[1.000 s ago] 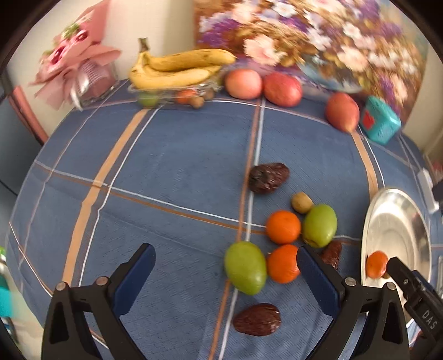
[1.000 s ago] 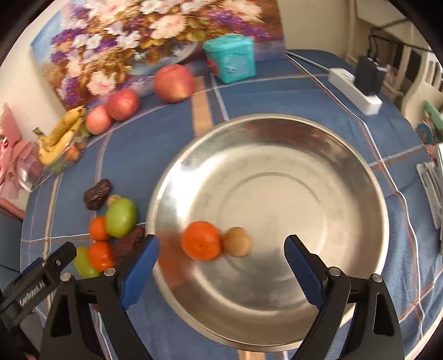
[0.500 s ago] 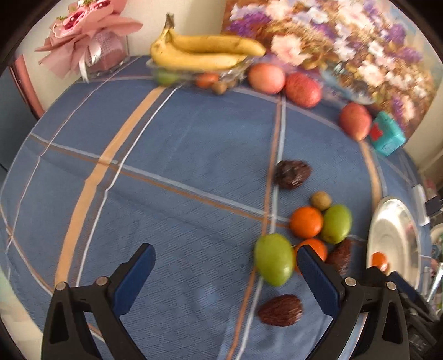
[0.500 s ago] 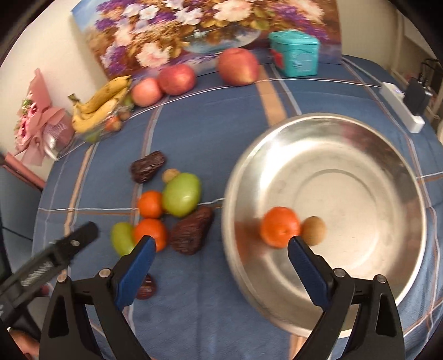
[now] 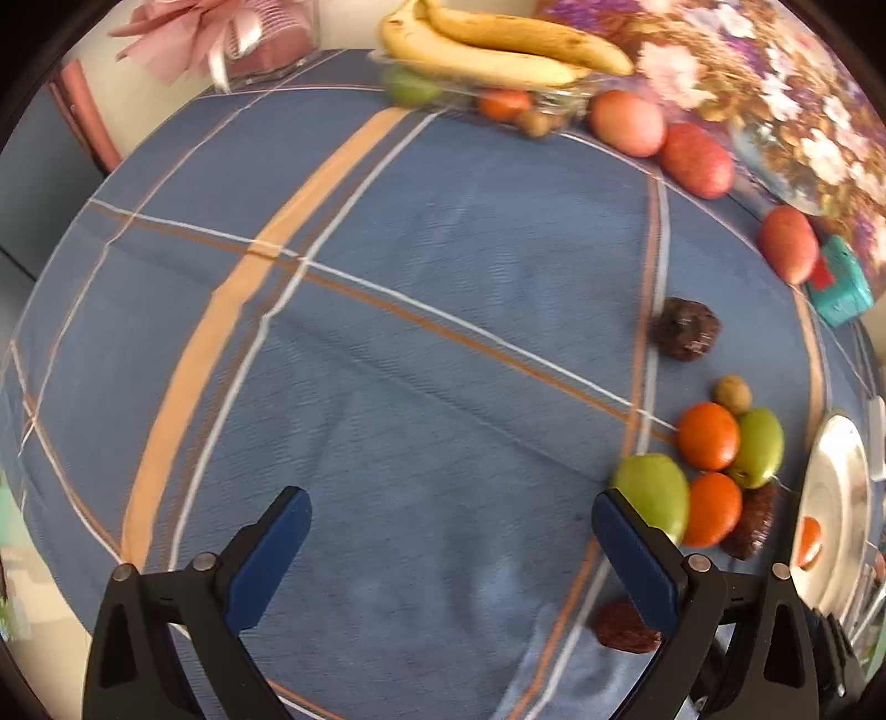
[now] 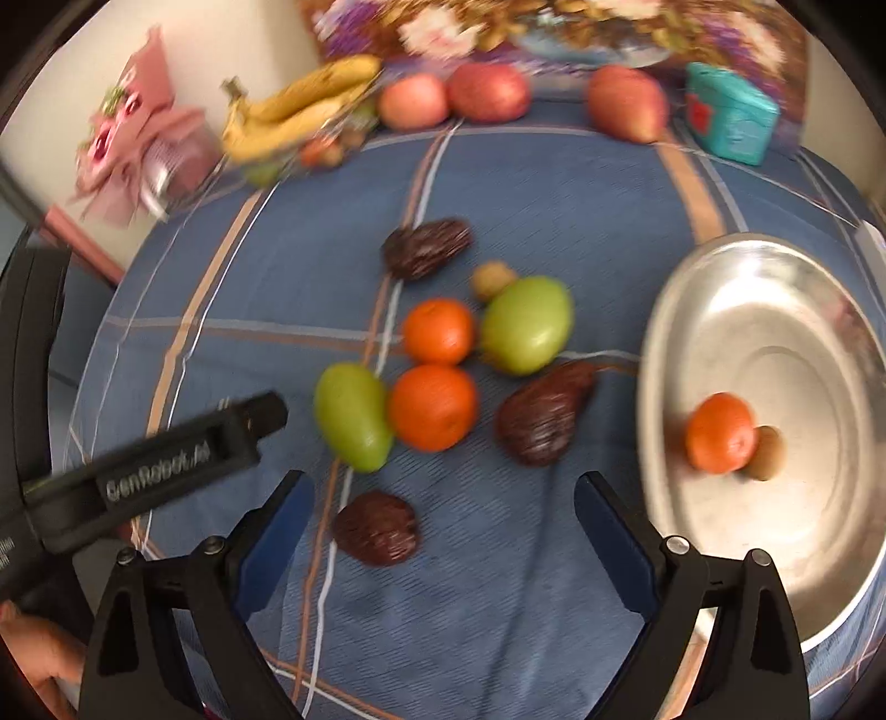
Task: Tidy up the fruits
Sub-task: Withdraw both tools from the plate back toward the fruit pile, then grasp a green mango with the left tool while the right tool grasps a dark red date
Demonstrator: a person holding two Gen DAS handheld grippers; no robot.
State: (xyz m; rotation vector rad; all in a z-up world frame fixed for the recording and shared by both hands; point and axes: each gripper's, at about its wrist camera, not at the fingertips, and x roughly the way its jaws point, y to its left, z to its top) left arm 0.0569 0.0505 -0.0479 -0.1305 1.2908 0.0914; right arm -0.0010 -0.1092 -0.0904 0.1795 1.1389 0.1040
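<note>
Left tool (image 5: 451, 545) hangs above bare blue plaid cloth on the counter (image 5: 421, 310), jaws spread wide, nothing between them; its right finger (image 5: 631, 554) overlaps the edge of the near green fruit (image 5: 653, 490) in view, contact cannot be told. In the right wrist view the left tool shows as a black bar (image 6: 166, 459) reaching in from the left, tip near that same green fruit (image 6: 351, 415).

Right tool (image 6: 443, 531) is also spread and empty, held over the loose fruit pile, with one dark date (image 6: 376, 529) lying between its fingers lower down on the cloth. A bit of a hand (image 6: 33, 648) shows at the bottom left corner.

Counts, loose on cloth: 2 green fruits (second one (image 6: 526, 324)), 2 oranges (image 6: 437, 330) (image 6: 433, 406), 3 dark dates (others (image 6: 426, 247) and (image 6: 545, 421)), 1 small brown nut-like fruit (image 6: 492, 279). All clustered, several touching.

Metal bowl (image 6: 775, 310) to the right of the pile: 1 orange (image 6: 720, 432) and 1 small brown fruit (image 6: 767, 452), touching.

Far edge: banana bunch (image 6: 299, 113) on a clear tray with a few small fruits, blurred; 3 red apples (image 6: 412, 101) (image 6: 487, 91) (image 6: 628, 102); 1 teal box (image 6: 731, 119); 1 pink bouquet (image 6: 138, 149); floral painting (image 6: 554, 22) behind.
</note>
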